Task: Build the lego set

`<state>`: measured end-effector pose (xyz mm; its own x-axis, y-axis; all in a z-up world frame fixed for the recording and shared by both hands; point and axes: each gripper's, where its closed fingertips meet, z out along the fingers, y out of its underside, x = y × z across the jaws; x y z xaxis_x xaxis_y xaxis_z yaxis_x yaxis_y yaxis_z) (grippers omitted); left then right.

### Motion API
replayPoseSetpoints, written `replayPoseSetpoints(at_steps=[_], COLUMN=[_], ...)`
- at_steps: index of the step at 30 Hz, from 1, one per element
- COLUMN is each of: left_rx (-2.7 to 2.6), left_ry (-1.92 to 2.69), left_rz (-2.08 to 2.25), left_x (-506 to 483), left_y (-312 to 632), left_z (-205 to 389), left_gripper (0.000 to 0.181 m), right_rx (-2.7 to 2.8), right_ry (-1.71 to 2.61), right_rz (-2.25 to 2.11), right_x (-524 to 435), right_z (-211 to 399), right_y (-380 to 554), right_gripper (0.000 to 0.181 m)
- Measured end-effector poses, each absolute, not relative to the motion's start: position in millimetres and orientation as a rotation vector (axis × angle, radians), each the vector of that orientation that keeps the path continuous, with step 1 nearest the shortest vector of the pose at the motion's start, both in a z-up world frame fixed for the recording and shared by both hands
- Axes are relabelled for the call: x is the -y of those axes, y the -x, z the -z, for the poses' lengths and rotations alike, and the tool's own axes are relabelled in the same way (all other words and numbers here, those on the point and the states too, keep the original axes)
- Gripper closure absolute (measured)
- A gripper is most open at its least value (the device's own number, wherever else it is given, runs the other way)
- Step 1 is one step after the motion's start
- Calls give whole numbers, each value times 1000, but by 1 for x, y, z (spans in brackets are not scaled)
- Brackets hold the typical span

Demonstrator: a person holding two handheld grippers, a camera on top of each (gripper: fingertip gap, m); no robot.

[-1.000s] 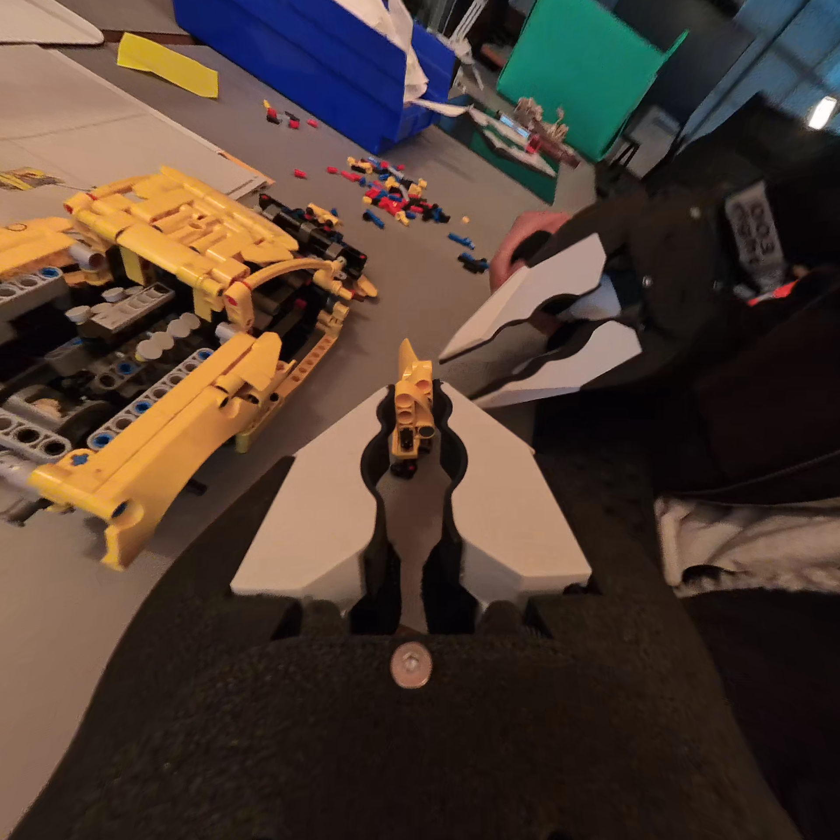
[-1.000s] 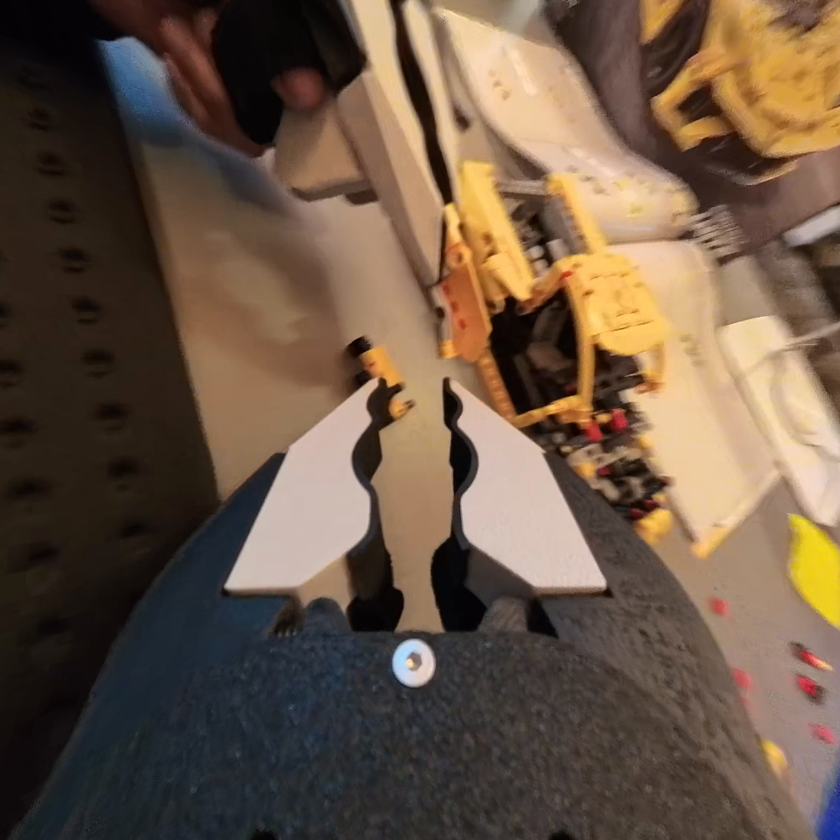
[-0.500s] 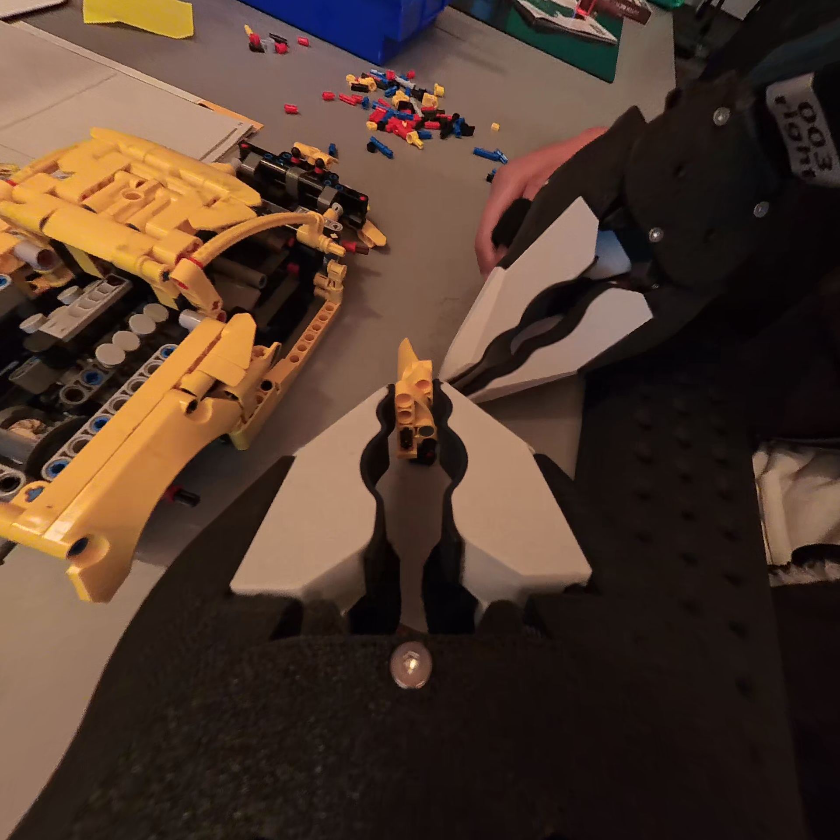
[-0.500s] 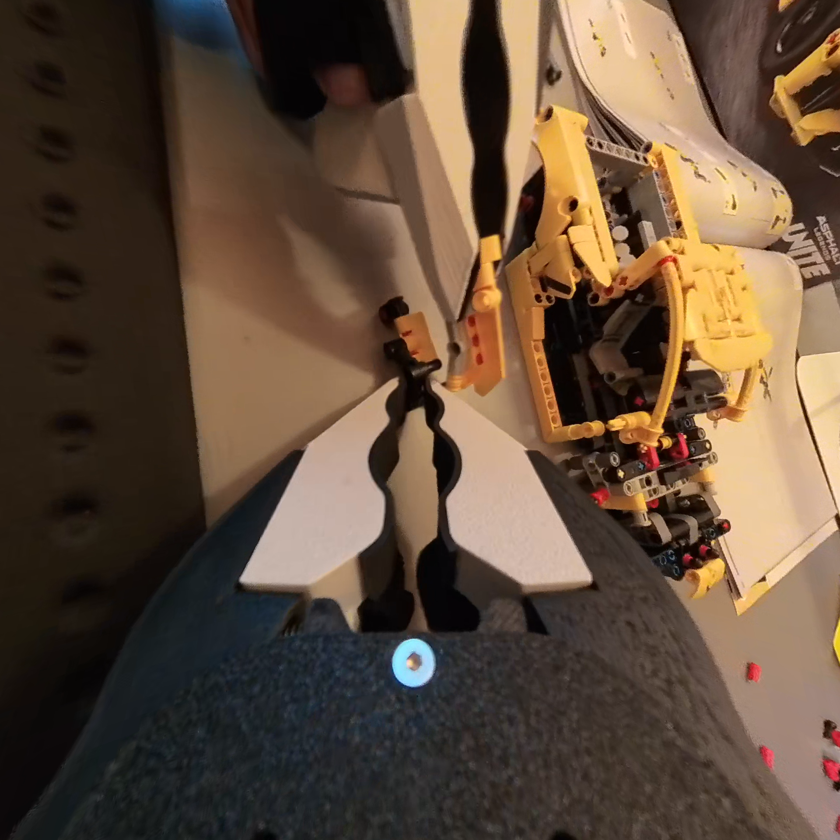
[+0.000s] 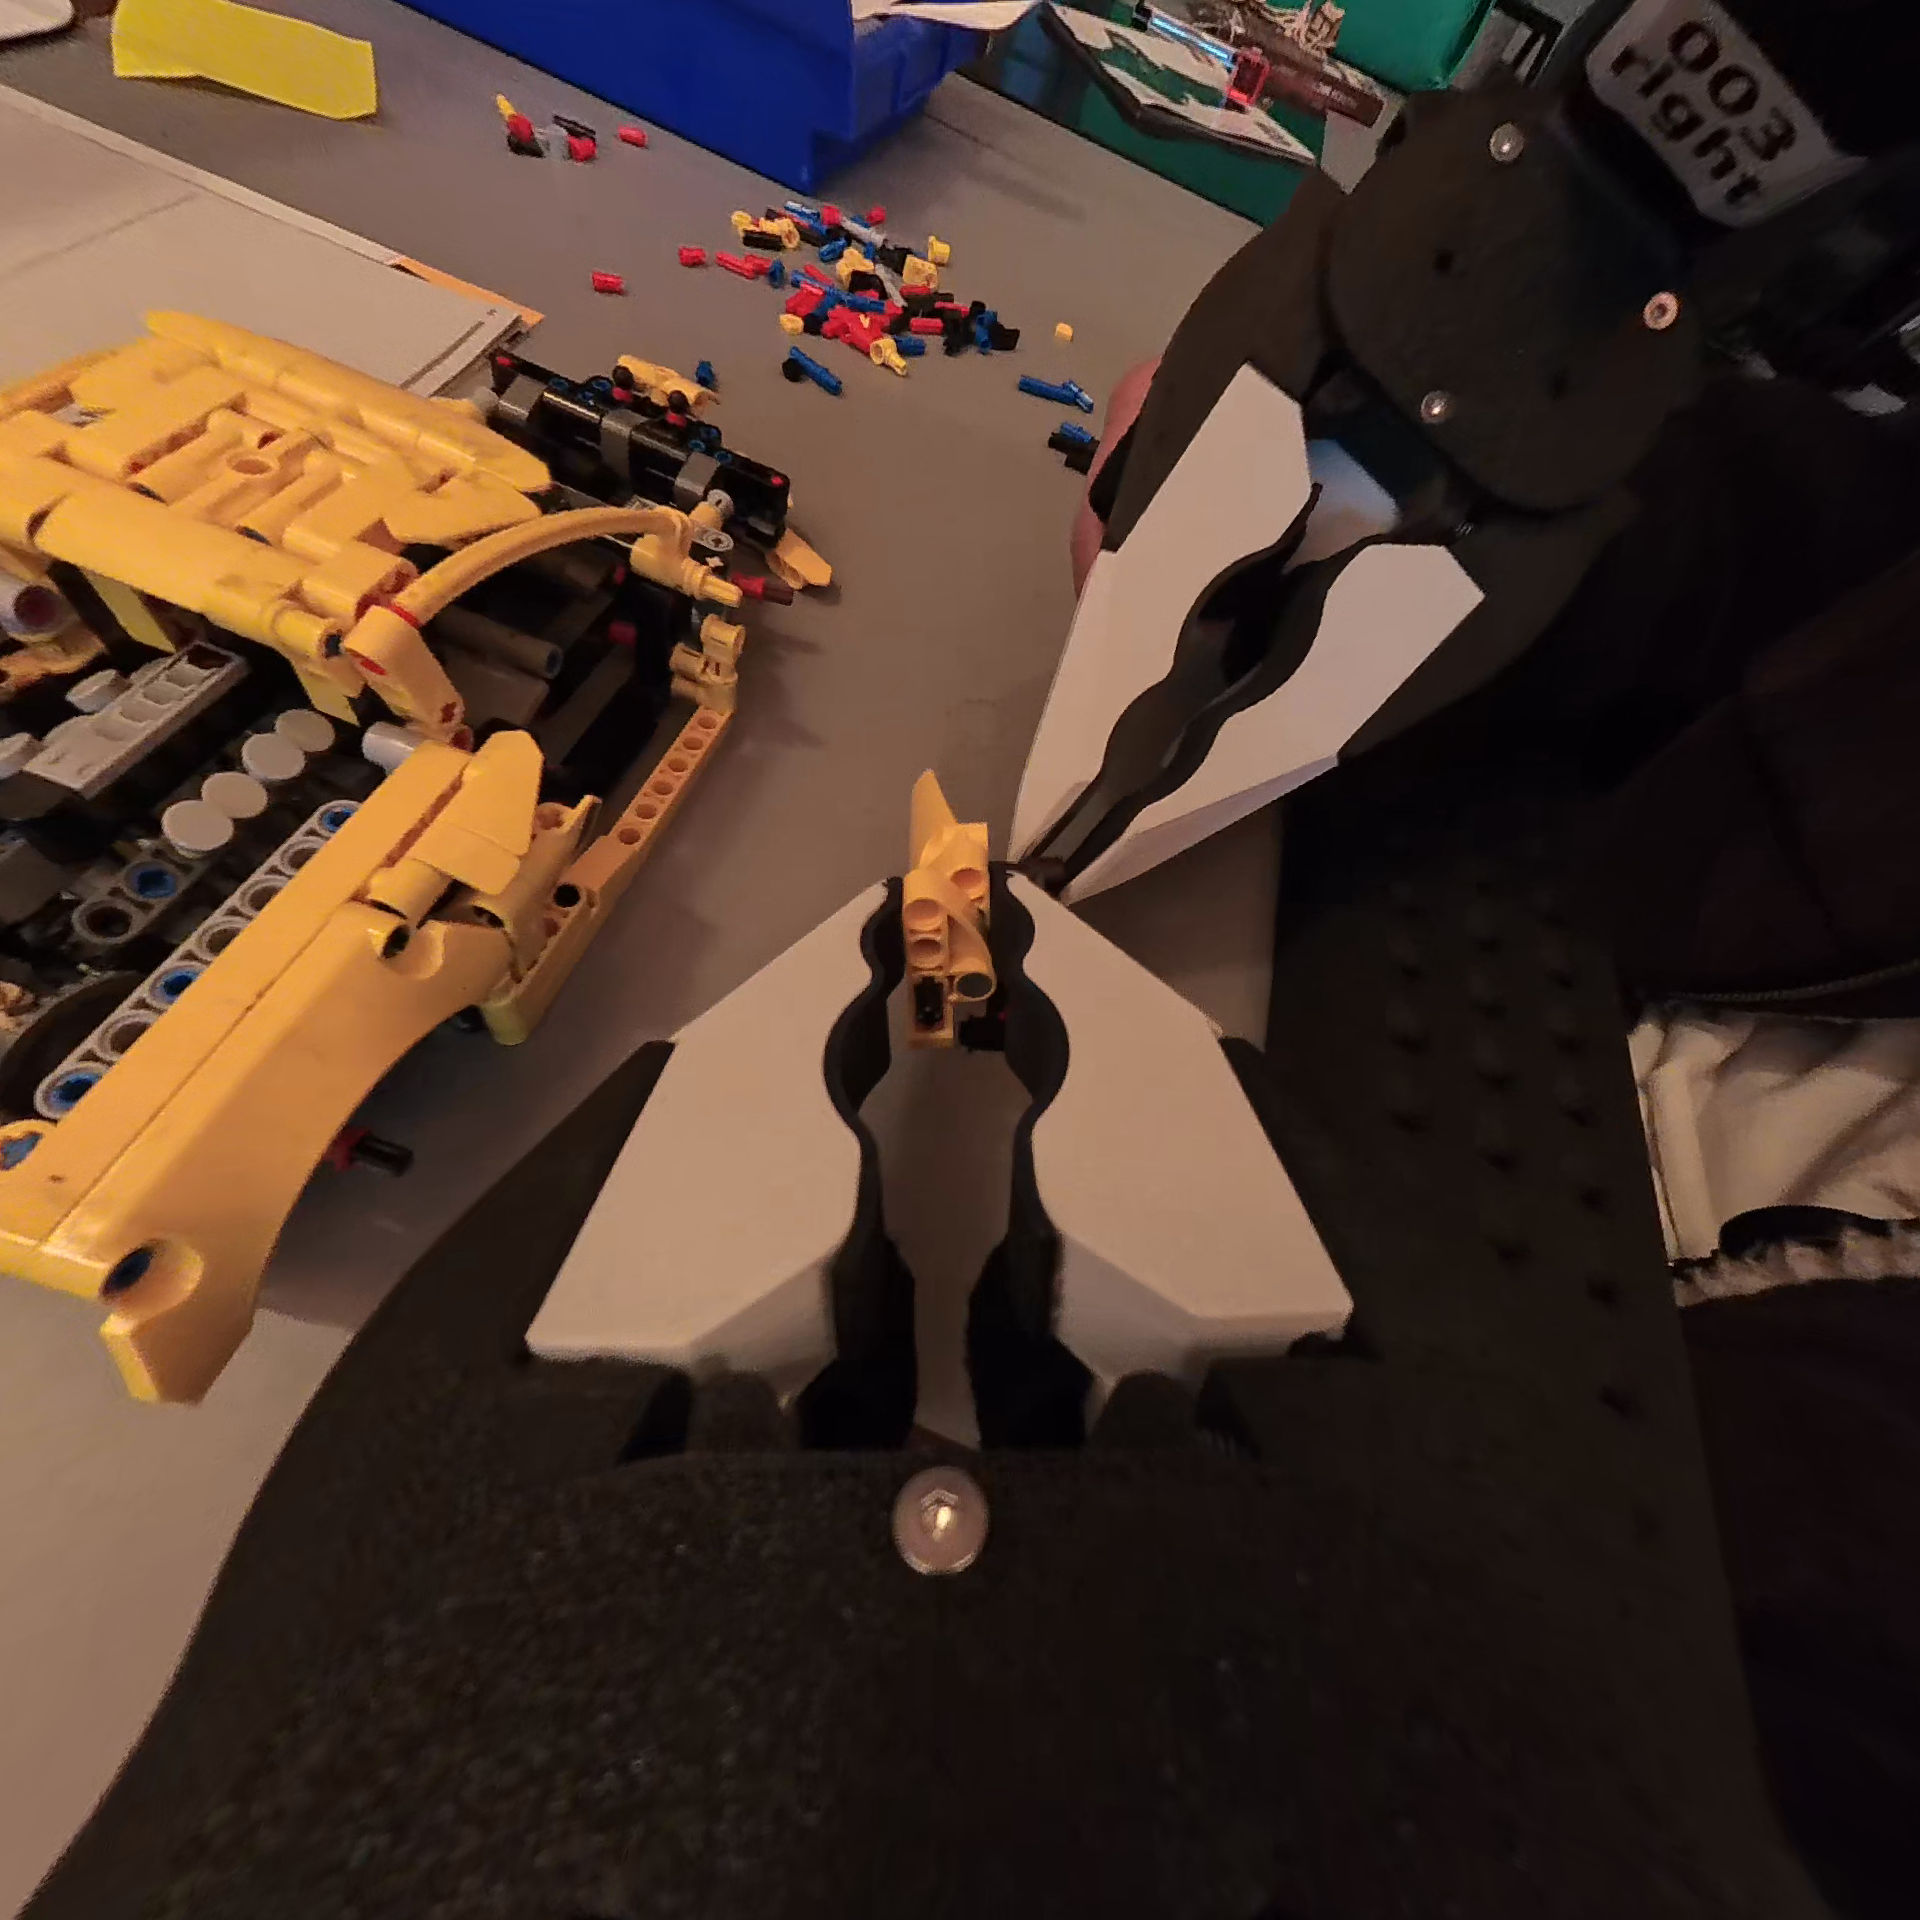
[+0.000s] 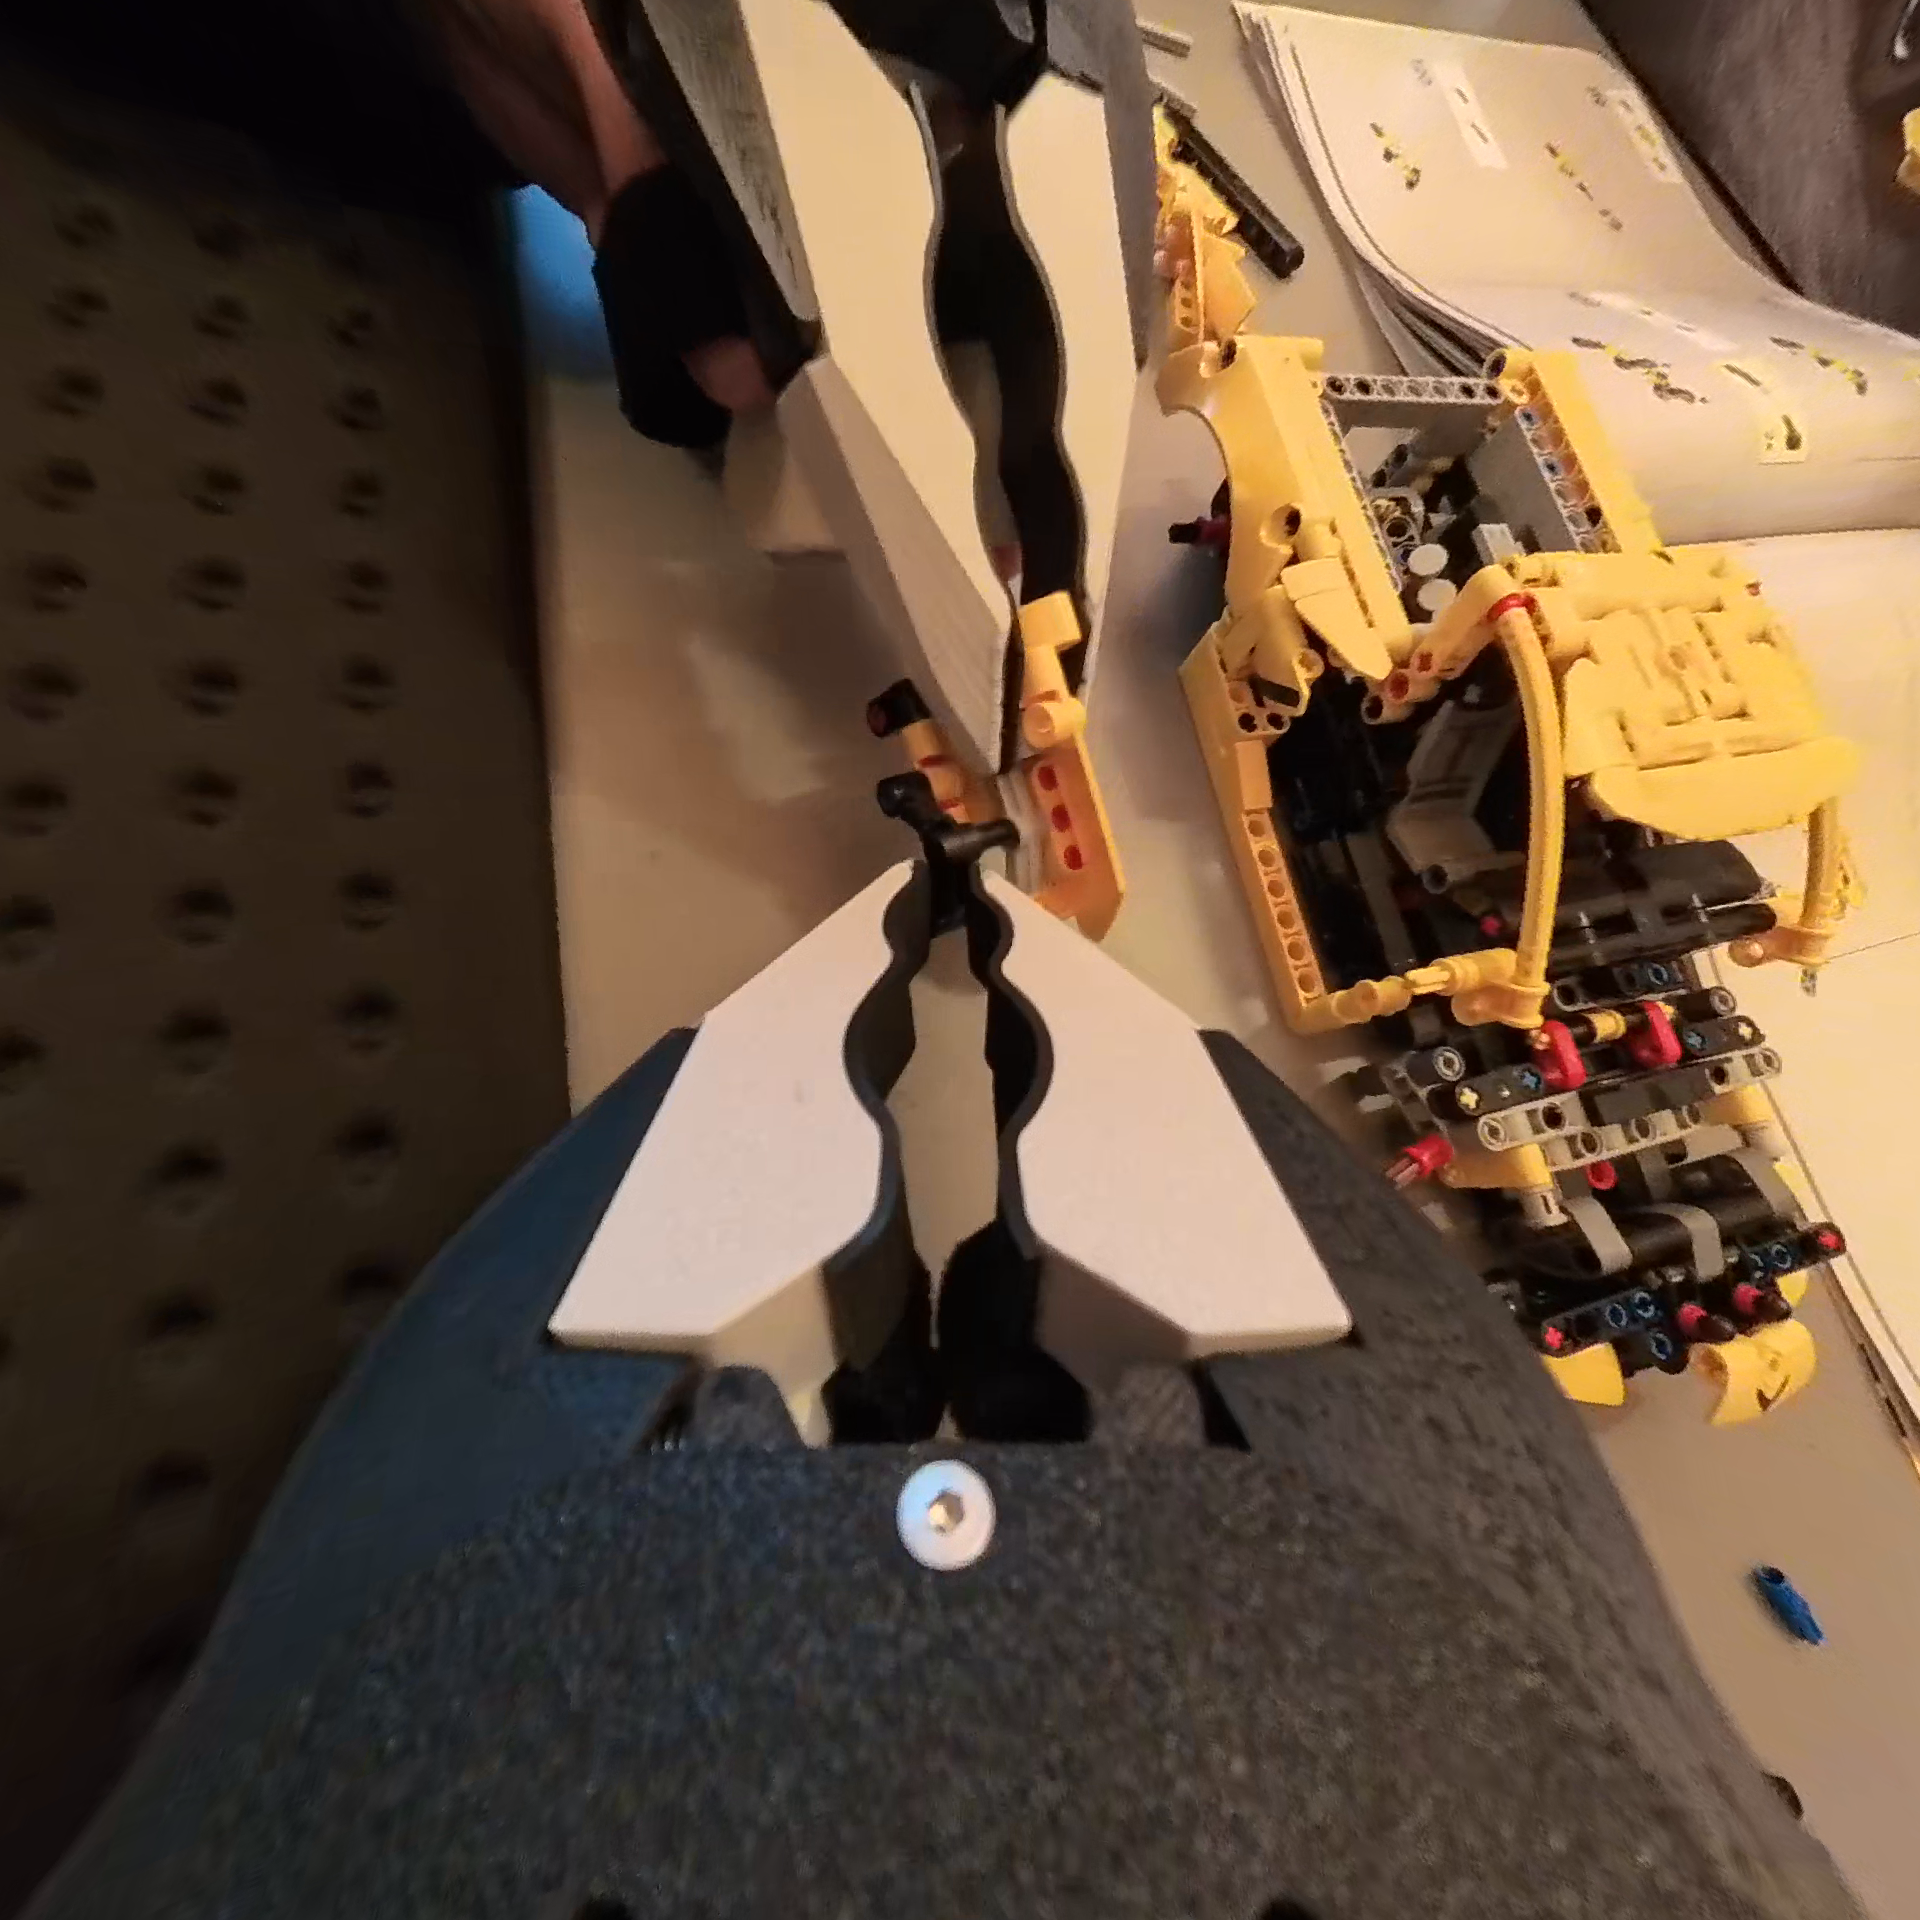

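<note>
I read the scene off the yellow car model (image 5: pixel 312 665), half-built on the grey table (image 5: pixel 914 582). It fills the left of my L wrist view, black and grey frame showing under the yellow panels.

Right of the car's nearest yellow panel, above the bare tabletop, my left gripper (image 5: pixel 948 894) is clamped narrow on a small yellow sub-assembly (image 5: pixel 943 935). A pointed tip pokes out past the white fingers, and black pins show at its rear end.

Right of that, tip to tip w/ it, sits my right gripper (image 5: pixel 1039 868), angled in from the upper right. In the R wrist view the right gripper (image 6: pixel 951 904) is pinched nearly closed on a black connector piece (image 6: pixel 948 844). That piece sits right against the sub-assembly's black-pinned end (image 6: pixel 914 753); I can't tell if it has seated.

Beyond the car, toward the far table edge: a scatter of loose small parts (image 5: pixel 883 291) in red, blue, black and yellow, w/ a blue bin (image 5: pixel 727 73) behind them and a yellow paper scrap (image 5: pixel 244 62) at the far left.

In the R wrist view the car (image 6: pixel 1455 831) lies right of the 2 grippers. An open instruction booklet (image 6: pixel 1507 208) is past it, and 1 loose blue pin (image 6: pixel 1789 1616) lies on the table nearer the camera.
</note>
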<state>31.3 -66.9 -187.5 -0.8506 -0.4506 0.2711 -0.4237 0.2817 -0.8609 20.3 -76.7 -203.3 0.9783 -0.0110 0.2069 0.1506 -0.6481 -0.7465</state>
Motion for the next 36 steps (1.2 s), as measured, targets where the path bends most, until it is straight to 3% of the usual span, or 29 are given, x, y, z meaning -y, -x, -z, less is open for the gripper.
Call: replayPoseSetpoints(at_steps=[18, 22, 36], left_rx=[-2552, -2583, -2608], left_ry=[641, 479, 683], left_rz=[1469, 1390, 1496], left_x=[67, 66, 66], left_y=[-24, -16, -21], left_z=[201, 205, 205], left_gripper=[166, 166, 167], right_rx=[236, 230, 288], right_ry=[2385, 2406, 2445], right_rz=[431, 278, 491], right_x=[77, 79, 75], right_z=[219, 221, 224], right_y=[-18, -11, -13], right_gripper=[176, 176, 177])
